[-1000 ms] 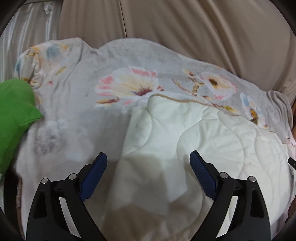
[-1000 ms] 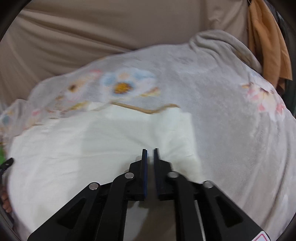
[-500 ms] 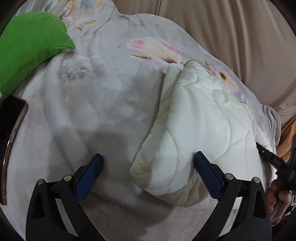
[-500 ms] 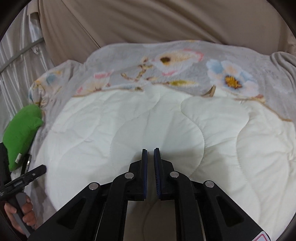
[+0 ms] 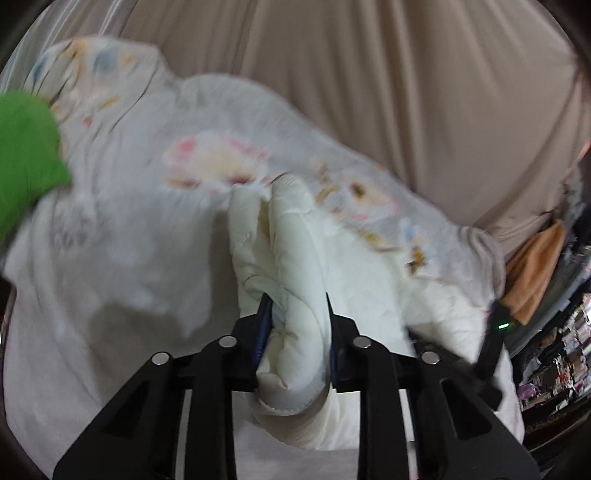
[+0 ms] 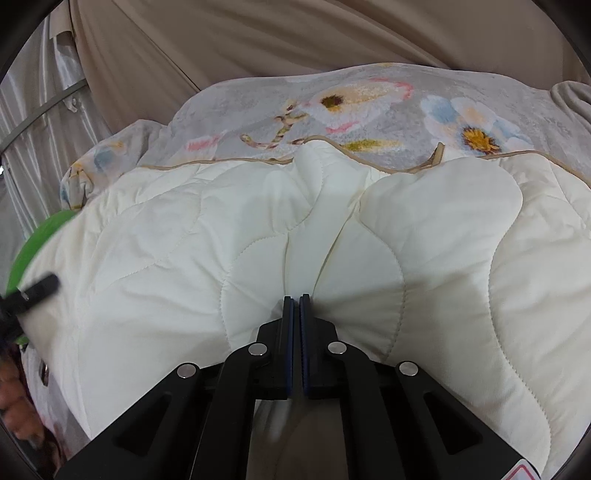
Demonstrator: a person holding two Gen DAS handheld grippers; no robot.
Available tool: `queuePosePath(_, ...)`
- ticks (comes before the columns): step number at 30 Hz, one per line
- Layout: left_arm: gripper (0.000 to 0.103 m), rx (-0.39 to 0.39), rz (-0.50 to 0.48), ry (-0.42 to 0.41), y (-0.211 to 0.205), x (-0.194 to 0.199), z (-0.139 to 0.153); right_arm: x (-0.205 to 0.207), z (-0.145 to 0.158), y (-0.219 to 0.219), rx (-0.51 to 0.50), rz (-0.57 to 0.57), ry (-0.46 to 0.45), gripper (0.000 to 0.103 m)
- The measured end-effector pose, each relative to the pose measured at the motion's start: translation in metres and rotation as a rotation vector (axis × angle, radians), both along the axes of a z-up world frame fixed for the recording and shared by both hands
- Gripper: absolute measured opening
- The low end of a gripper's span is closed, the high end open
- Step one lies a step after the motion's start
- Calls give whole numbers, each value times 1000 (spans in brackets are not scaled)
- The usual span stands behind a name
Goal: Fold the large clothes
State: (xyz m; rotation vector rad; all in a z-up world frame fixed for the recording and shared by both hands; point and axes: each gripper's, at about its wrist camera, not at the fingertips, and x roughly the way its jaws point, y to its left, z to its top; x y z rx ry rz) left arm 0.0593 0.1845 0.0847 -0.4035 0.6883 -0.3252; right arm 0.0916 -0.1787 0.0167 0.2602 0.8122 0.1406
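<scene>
**A:** Where does the cream quilted garment (image 6: 369,236) lie?

**B:** It is spread across a grey floral blanket (image 6: 369,107) on a bed, with beige drapes (image 6: 258,33) hanging behind. Its tan-piped edge runs along the far side, just short of the printed flowers.

**A:** What is the left gripper (image 5: 297,306) doing?

**B:** Its jaws are closing on a thick bunched fold at the garment's corner. The padding fills the gap between the blue pads (image 5: 263,325), and the fold stands up in a ridge running away from the camera. That view is smeared by motion, so the pads seem to press the cloth, though I cannot be fully sure.

**A:** And the right gripper (image 6: 296,306)?

**B:** Its jaws are together, nearly touching. Creases in the quilting fan out from its tips, and a thin pinch of fabric is caught between them.

**A:** Anything else nearby?

**B:** A green cushion (image 5: 26,158) sits at the left edge of the blanket. An orange cloth (image 5: 535,273) hangs at the far right.
</scene>
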Motion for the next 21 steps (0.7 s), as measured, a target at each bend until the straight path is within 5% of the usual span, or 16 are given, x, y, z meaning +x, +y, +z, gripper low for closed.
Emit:
queuePosePath(7, 18, 46, -177, -210, -63, -41, 68, -81, 35, -10, 56, 6, -77, 10)
queuePosePath(11, 16, 66, -299, -284, -112, -61, 85, -123, 25, -8, 38, 3, -71, 10)
queuePosePath(16, 15, 114, -444, -315, -178, -72, 85, -132, -17, -14, 121, -6, -1, 5)
queuePosePath(21, 15, 183, -542, -256, -250, -69, 57, -145, -27, -40, 337, -10, 2, 1)
